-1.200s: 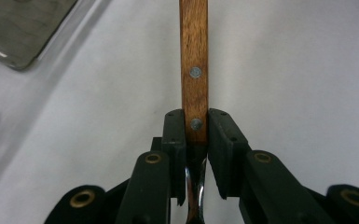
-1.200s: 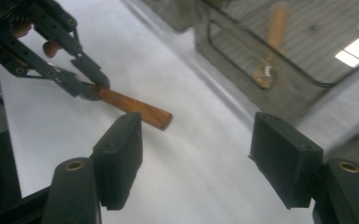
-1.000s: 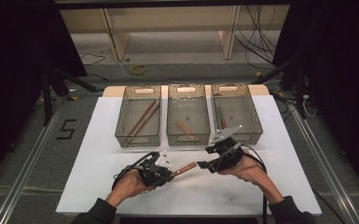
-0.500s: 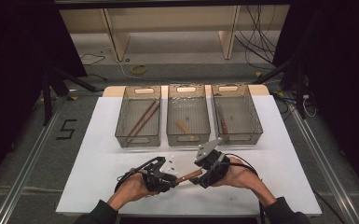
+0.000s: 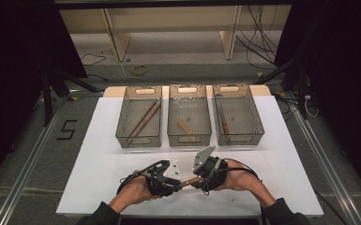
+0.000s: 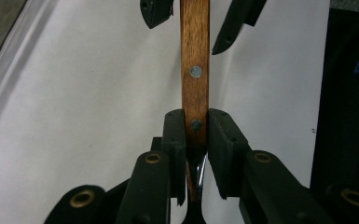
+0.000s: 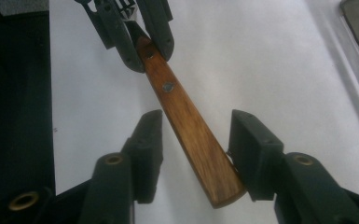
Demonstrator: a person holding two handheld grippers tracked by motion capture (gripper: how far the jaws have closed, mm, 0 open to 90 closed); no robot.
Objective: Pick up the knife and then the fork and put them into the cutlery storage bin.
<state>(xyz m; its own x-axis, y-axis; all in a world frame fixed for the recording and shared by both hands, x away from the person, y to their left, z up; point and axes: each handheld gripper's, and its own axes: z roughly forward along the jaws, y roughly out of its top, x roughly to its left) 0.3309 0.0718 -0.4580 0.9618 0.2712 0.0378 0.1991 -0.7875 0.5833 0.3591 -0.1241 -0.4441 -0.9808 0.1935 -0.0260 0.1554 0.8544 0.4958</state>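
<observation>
A utensil with a riveted wooden handle (image 5: 190, 180) hangs just above the white table between my two grippers. My left gripper (image 5: 178, 182) is shut on the handle (image 6: 195, 70) near its metal end, pads pressed on both sides (image 6: 196, 130). My right gripper (image 5: 197, 179) faces it with its jaws on either side of the handle's free end (image 7: 200, 149). Those jaws have just been closing. One pad (image 7: 254, 154) meets the handle's edge and the other (image 7: 149, 140) stands clear of it. The left gripper (image 7: 135, 37) shows at the top of the right gripper view.
Three clear bins stand in a row behind the hands: the left bin (image 5: 139, 139) holds chopsticks (image 5: 143, 119), the middle bin (image 5: 189, 139) a short wooden piece (image 5: 184, 126), the right bin (image 5: 240, 138) a wooden-handled item (image 5: 224, 126). White table surface (image 5: 98, 159) lies around the hands.
My right hand has come left and down to the left gripper, and its jaws have narrowed around the handle's free end. The left gripper has kept its grip and barely moved.
</observation>
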